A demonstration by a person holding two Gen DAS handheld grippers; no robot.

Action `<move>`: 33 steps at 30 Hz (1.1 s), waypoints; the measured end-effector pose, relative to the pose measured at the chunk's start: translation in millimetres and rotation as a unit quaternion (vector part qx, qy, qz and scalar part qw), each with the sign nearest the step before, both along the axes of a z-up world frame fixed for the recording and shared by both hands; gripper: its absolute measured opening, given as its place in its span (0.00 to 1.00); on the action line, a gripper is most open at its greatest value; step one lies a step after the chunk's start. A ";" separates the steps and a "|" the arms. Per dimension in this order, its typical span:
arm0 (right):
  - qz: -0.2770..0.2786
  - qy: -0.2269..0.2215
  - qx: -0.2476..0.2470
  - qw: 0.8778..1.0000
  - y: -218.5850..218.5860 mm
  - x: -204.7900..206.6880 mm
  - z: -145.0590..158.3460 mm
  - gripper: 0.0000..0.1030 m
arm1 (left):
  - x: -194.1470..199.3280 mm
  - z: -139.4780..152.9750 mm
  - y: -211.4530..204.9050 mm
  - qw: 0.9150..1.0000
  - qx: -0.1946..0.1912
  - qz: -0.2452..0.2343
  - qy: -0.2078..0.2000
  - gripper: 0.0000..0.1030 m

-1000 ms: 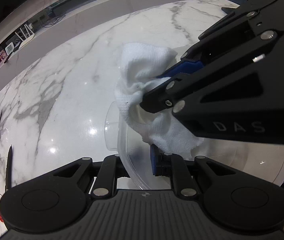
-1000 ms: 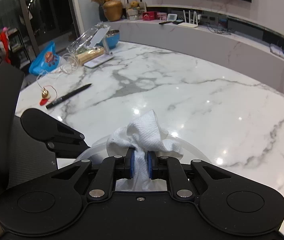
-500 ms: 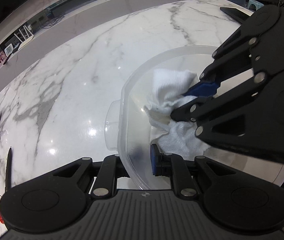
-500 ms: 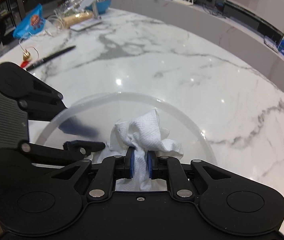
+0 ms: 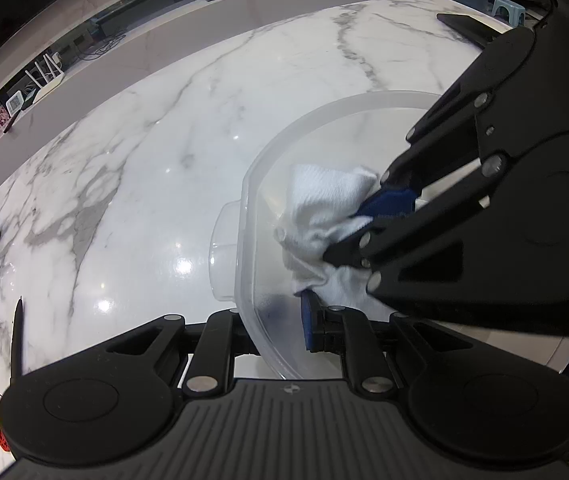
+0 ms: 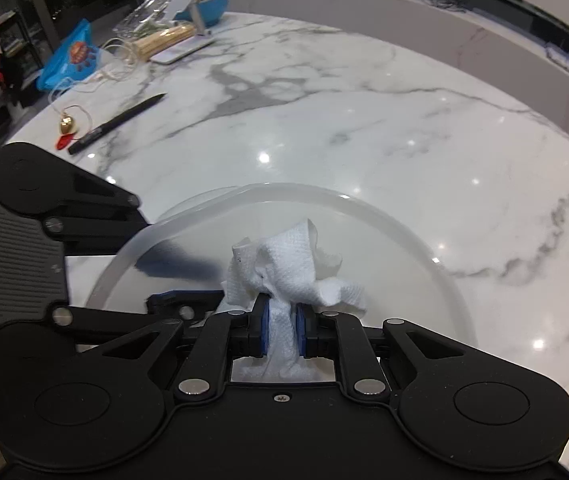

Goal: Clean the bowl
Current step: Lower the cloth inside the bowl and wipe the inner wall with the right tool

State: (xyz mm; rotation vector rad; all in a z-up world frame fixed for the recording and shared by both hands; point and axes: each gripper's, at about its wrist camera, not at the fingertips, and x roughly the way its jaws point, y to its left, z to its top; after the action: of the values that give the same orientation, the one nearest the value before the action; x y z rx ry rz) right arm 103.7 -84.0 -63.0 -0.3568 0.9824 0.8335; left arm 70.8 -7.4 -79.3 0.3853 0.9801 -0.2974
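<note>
Your right gripper pinches the white cloth inside the clear bowl on the marble table, your left gripper clamps the bowl's rim, its outer finger hidden.

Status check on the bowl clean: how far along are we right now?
Done: the left gripper is clamped on the clear bowl at its near rim, and the right gripper is shut on the white cloth. In hand: the cloth is down inside the bowl, against its wall by the left gripper. Left: wiping the remaining interior; I can't judge cleanliness through the clear plastic.
</note>
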 end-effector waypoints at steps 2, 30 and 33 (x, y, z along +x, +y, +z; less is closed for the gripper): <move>0.003 0.012 0.004 1.000 -1.0 0.5 1.3 0.12 | -0.5 -1.5 0.9 1.000 0.001 -0.001 -0.001 0.13; 0.007 -0.066 -0.120 0.991 4.8 -7.6 -4.9 0.11 | -3.0 -3.6 -7.4 0.999 0.020 -0.026 -0.011 0.15; 0.012 -0.061 -0.133 0.989 2.9 -11.1 -4.7 0.11 | -4.3 -4.1 -9.8 0.999 0.022 -0.028 -0.013 0.15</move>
State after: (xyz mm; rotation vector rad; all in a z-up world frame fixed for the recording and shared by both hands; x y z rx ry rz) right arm 92.7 -81.1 -67.7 -0.6429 0.9773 0.6929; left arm 66.5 -17.1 -83.4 0.4570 0.9529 -0.3216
